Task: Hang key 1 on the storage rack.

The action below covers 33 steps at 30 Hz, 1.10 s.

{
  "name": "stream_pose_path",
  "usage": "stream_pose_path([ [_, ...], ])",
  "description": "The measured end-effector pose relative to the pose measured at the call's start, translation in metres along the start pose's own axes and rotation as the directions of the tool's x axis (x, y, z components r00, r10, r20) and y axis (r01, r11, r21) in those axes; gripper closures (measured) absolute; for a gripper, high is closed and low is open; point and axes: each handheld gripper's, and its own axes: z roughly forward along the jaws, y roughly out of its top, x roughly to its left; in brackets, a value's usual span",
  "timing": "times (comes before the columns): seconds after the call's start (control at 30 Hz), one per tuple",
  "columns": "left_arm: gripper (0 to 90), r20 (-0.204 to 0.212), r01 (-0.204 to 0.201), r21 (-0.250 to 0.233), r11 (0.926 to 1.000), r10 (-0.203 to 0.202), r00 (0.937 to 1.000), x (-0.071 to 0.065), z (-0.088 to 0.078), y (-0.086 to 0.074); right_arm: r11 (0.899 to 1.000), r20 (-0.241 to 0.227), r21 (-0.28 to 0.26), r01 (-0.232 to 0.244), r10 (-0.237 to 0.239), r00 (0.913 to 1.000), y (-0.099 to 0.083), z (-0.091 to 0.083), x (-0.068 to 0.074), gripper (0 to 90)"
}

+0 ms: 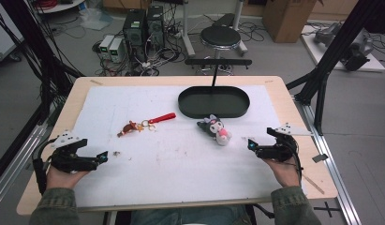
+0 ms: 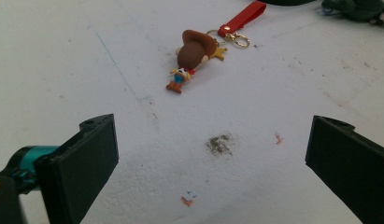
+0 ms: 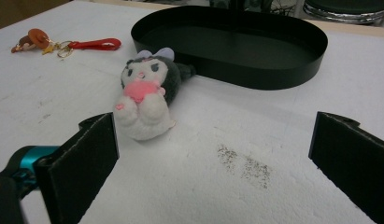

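Both my hands sit at the bottom of the high view, one claw each, and neither has hold of anything. My left claw is at the lower left with its jaws spread wide over bare white sheet; in the left gripper view there's just a smudge of dirt between them. My right claw is at the lower right, also wide open and empty.

Nobody gave me a task, so this is my guess: nothing's been started, and the toys probably go in the tray.

A bit further up, right of centre, lies the plush toy, dark ears, pink nose, pale body, on its back. In the right gripper view it's just beyond my left-hand jaw, near but not touching. Left of centre is the brown-hatted keychain figure with its red strap angled to the upper right.

Furthest back, upper centre, is the black oval tray, apparently empty, the plush's head just beside its rim.

Next move I'd say: shift the right claw over so the plush sits between the jaws, then close gently, since it's soft and will squash.
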Motion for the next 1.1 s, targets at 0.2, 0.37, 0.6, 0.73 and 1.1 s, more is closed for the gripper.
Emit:
stream_pose_path([
  [0.2,3.0,-0.001,0.009,0.000,1.0000,-0.009,1.0000,0.001,0.000,-0.001,1.000,0.008,0.009,0.010,-0.011,0.9999,0.000,0.002,0.000,0.5],
  [0.37,3.0,-0.005,-0.001,0.011,0.9999,0.001,1.0000,0.002,0.001,-0.002,1.000,0.009,0.014,0.013,-0.013,0.9999,0.000,0.003,0.001,0.5],
  [0.6,3.0,-0.009,-0.010,0.023,0.9997,0.010,0.9999,0.002,0.001,-0.003,0.999,0.004,0.037,0.028,-0.028,0.9996,-0.001,0.006,0.003,0.5],
  [0.73,3.1,-0.035,-0.035,0.021,0.9992,0.036,0.9988,-0.001,-0.002,0.000,0.998,0.017,0.046,0.049,-0.050,0.9986,-0.001,0.005,0.006,0.5],
  [1.1,3.1,-0.010,-0.074,0.093,0.9929,0.075,0.9971,-0.002,0.012,0.012,0.997,0.030,0.054,0.052,-0.053,0.9981,-0.002,0.006,0.006,0.5],
])
